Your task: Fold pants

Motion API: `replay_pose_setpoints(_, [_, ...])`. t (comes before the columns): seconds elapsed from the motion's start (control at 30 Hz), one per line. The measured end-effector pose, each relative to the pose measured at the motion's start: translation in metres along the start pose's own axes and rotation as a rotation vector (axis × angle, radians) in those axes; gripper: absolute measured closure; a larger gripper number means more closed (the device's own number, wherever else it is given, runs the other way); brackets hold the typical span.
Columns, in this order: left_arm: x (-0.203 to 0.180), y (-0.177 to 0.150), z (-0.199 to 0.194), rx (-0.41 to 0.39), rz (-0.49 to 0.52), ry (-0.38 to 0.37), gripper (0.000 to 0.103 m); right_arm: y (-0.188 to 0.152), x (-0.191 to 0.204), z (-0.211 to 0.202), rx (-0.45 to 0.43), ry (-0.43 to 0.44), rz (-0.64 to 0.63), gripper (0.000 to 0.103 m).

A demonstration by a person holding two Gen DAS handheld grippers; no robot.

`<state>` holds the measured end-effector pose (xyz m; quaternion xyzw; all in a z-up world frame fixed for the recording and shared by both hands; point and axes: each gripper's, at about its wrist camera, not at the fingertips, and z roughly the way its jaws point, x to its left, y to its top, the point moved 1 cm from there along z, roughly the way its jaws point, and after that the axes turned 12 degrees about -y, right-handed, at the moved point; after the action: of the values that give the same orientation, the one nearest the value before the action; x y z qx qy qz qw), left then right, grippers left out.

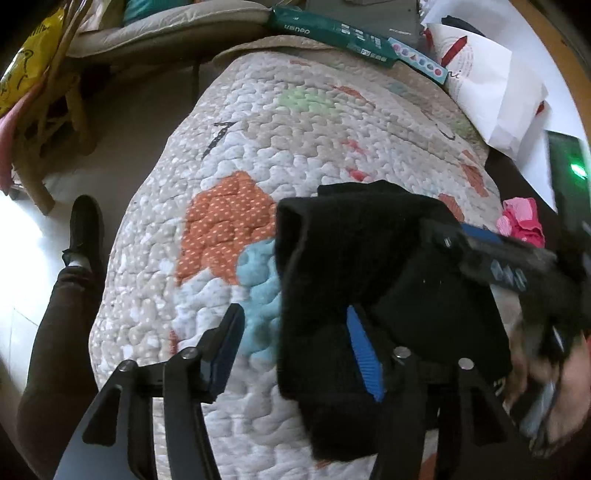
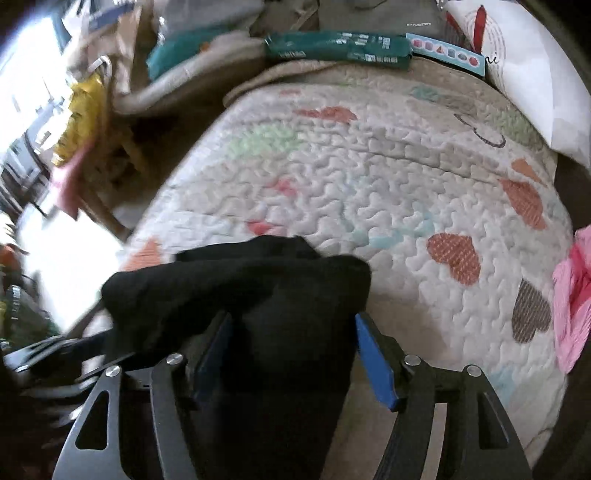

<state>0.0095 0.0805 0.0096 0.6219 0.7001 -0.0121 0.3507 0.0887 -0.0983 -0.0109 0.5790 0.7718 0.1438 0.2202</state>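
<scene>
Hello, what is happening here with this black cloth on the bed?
A person with a gripper in each hand is folding black pants over a quilt with colourful patches. Both grippers are at the bunched pants. The left gripper is open, the fabric draped over one finger. The right gripper is open too, with the pants lying between its fingers. The pants are not yet a neat fold. A pink garment lies at the quilt's edge.

Pants (image 1: pixel 354 266): black cloth, matt, soft knit look. Quilt (image 1: pixel 295 147): stitched cloth, puckered and rough, printed patches. Left gripper (image 1: pixel 295 354): matt black arms, plastic or metal not told; ribbed blue pads (image 1: pixel 364 354); shiny metal pins. Right gripper (image 2: pixel 295 354): same finish. Green pack (image 1: pixel 332 29) at quilt's far edge: glossy plastic film. White bag (image 1: pixel 491 92), far right corner: matt paper.
</scene>
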Motion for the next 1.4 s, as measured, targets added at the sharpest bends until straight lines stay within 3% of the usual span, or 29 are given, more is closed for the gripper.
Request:
replay_pose_setpoints(0.17, [-0.001,-0.005,-0.015,-0.001,0.060,0.002,0.040,0.011,-0.022,0.010,-0.007,-0.072,0.062,0.024])
replay_pose_setpoints(0.3, [-0.008,-0.008,-0.033,-0.027,0.051,0.002,0.040,0.007,-0.044,-0.012,-0.022,-0.061,0.140,0.024])
replay_pose_setpoints(0.43, [-0.022,-0.014,-0.034,-0.043,0.070,-0.010,0.040,-0.025,-0.043,-0.043,-0.029,0.043,0.132,0.024])
replay_pose_setpoints(0.5, [-0.027,-0.022,-0.024,-0.001,0.084,0.012,0.040,-0.043,-0.036,-0.052,-0.030,0.082,0.118,0.023])
replay_pose_setpoints(0.57, [-0.032,-0.035,-0.013,0.047,0.104,0.054,0.040,-0.062,-0.027,-0.055,-0.026,0.091,0.091,0.022])
replay_pose_setpoints(0.7, [-0.037,-0.055,-0.009,0.059,0.095,0.062,0.040,-0.094,-0.028,-0.058,-0.020,0.056,0.075,0.016])
replay_pose_setpoints(0.93, [-0.022,-0.061,-0.020,0.063,-0.011,-0.030,0.040,-0.115,-0.057,-0.052,0.039,0.130,0.206,0.009])
replay_pose_setpoints(1.13, [-0.008,-0.062,-0.051,0.018,-0.057,-0.098,0.040,-0.116,-0.068,-0.062,0.032,0.117,0.243,0.009])
replay_pose_setpoints(1.3, [0.014,-0.043,-0.060,-0.042,-0.201,-0.216,0.040,-0.104,-0.089,-0.068,0.030,0.136,0.312,0.009])
replay_pose_setpoints(1.4, [0.015,-0.025,-0.053,-0.068,-0.235,-0.274,0.039,-0.087,-0.094,-0.068,0.034,0.184,0.352,0.009])
